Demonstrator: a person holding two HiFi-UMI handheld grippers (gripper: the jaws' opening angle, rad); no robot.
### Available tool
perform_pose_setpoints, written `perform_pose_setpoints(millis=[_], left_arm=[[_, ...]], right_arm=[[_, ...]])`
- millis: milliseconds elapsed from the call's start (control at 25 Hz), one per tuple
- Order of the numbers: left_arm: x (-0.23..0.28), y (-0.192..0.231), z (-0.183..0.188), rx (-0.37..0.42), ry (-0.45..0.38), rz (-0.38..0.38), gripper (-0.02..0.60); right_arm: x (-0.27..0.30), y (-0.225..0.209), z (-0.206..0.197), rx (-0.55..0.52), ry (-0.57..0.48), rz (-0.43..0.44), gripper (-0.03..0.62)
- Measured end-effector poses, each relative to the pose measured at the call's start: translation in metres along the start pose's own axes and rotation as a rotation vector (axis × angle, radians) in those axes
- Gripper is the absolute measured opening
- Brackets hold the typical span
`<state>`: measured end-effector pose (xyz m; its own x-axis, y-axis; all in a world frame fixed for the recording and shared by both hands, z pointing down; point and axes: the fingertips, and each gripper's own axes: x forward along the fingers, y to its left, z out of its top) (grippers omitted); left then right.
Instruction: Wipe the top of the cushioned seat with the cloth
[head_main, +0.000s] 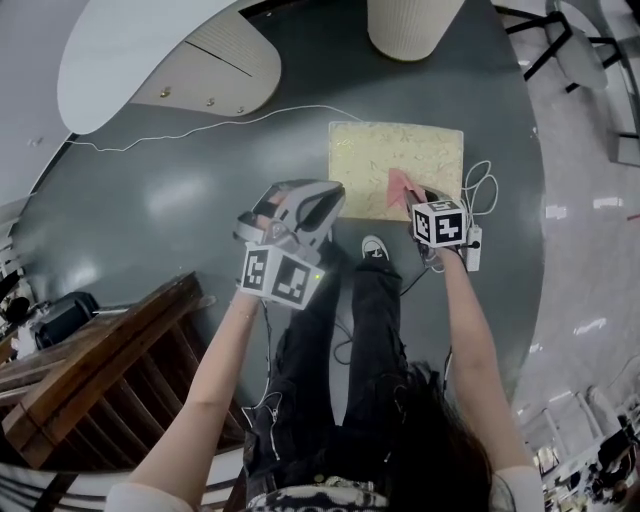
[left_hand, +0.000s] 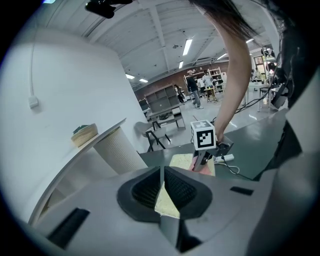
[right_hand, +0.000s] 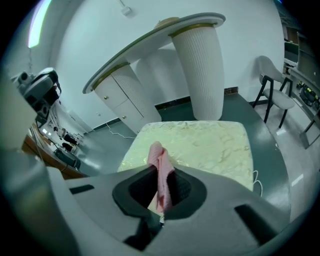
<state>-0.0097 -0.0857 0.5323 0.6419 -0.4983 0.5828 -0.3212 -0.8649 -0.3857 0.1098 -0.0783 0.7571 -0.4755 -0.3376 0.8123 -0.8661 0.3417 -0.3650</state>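
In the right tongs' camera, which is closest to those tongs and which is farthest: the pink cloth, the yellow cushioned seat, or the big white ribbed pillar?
1. Pink cloth: pinched between the right tongs, touching them.
2. Cushioned seat: just ahead, below the cloth.
3. White ribbed pillar: behind the seat's far edge.

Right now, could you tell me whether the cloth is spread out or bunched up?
Bunched: the pink cloth stands pinched in the right gripper.
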Motion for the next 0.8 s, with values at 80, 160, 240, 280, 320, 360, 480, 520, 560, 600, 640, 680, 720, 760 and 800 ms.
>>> perform_pose_setpoints(millis=[80,160,240,280,320,360,480,520,560,600,640,680,720,760,800], left_arm=[[-0.010,0.003,-0.010,-0.011,0.010,0.012,0.025],[-0.019,0.005,-0.020,-0.024,0.018,0.024,0.025],[-0.028,0.008,-0.030,-0.039,0.026,0.038,0.025],[-0.032,0.009,-0.035,-0.047,0.030,0.044,0.025],[-0.037,0.009,-0.040,-0.054,0.033,0.049,0.025],[-0.041,0.010,-0.045,-0.061,0.037,0.053,0.025],[-0.052,0.011,-0.061,-0.080,0.048,0.065,0.025],[-0.055,0.011,-0.066,-0.086,0.051,0.069,0.025],[-0.058,0.011,-0.071,-0.092,0.053,0.073,0.025],[-0.061,0.011,-0.075,-0.097,0.055,0.076,0.025],[-0.064,0.011,-0.079,-0.101,0.056,0.079,0.025],[-0.066,0.012,-0.082,-0.104,0.057,0.081,0.025],[-0.068,0.012,-0.084,-0.105,0.058,0.081,0.025],[-0.069,0.013,-0.086,-0.105,0.059,0.081,0.025],[-0.070,0.013,-0.087,-0.104,0.060,0.078,0.025]], right_arm=[[0.012,0.026,-0.002,-0.012,0.011,0.029,0.011],[0.024,0.050,-0.004,-0.024,0.025,0.056,0.011],[0.036,0.073,-0.005,-0.036,0.039,0.083,0.011],[0.042,0.084,-0.006,-0.043,0.046,0.095,0.011],[0.047,0.094,-0.007,-0.050,0.052,0.106,0.011],[0.052,0.104,-0.007,-0.057,0.058,0.115,0.011],[0.067,0.129,-0.006,-0.078,0.069,0.142,0.011],[0.071,0.135,-0.007,-0.084,0.076,0.146,0.011],[0.076,0.140,-0.009,-0.090,0.086,0.148,0.011],[0.080,0.145,-0.011,-0.096,0.095,0.149,0.011],[0.084,0.148,-0.013,-0.101,0.103,0.149,0.011],[0.087,0.150,-0.014,-0.105,0.111,0.148,0.011],[0.090,0.151,-0.015,-0.108,0.120,0.145,0.011],[0.092,0.150,-0.017,-0.112,0.128,0.139,0.011],[0.093,0.148,-0.018,-0.117,0.137,0.131,0.011]])
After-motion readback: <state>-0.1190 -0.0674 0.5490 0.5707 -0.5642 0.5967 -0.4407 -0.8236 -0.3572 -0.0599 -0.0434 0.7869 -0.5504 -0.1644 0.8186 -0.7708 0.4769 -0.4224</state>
